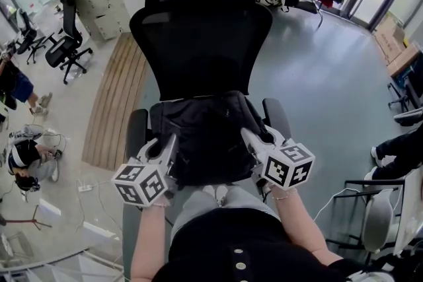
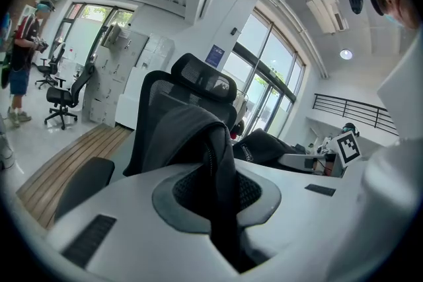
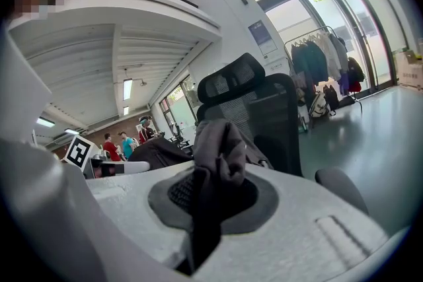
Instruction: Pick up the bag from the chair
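Black bag sits on the seat of the chair, against the backrest and between the two armrests. The left gripper is at the bag's left edge and the right gripper at its right edge. Each gripper view shows the jaws closed on a bunched fold of dark fabric, not on a handle or any firm part.

That thin pinch is the main risk. Once the bag's weight comes onto it, the cloth could slide out of one pair of jaws, and the bag would swing down from the other side or drop back onto the seat. Raising one side faster than the other would tilt the bag and load one grip more. The bag could also snag on the left armrest or the right armrest if it drifts sideways, dragging the chair along.
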Demonstrator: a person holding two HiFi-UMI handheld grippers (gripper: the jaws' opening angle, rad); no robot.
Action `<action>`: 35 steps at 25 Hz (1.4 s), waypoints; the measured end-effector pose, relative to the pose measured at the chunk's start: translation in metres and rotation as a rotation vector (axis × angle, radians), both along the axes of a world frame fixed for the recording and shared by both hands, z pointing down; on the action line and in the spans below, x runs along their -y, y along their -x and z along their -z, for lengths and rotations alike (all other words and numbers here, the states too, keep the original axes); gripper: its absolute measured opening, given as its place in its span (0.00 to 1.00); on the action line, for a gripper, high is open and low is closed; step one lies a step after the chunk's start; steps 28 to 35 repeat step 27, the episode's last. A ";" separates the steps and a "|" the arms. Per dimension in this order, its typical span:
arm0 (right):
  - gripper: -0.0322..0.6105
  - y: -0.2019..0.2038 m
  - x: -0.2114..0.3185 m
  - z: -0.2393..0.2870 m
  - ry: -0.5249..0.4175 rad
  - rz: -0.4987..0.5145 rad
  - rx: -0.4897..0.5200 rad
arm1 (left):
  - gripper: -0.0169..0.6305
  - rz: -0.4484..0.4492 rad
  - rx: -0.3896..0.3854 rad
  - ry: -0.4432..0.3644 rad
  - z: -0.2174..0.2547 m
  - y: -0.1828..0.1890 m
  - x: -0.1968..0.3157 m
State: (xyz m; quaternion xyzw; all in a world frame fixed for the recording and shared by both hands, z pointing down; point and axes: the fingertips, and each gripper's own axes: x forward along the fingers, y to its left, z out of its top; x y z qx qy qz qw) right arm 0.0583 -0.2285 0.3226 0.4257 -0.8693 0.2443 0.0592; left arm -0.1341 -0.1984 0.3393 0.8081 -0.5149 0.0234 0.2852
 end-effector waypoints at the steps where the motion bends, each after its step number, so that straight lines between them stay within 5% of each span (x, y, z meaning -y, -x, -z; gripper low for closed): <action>1: 0.12 0.000 0.000 0.000 0.000 0.000 0.000 | 0.11 0.000 0.000 0.001 0.000 0.000 0.000; 35: 0.12 -0.005 -0.001 -0.012 0.031 0.004 -0.019 | 0.11 -0.034 0.009 0.039 -0.006 -0.006 -0.004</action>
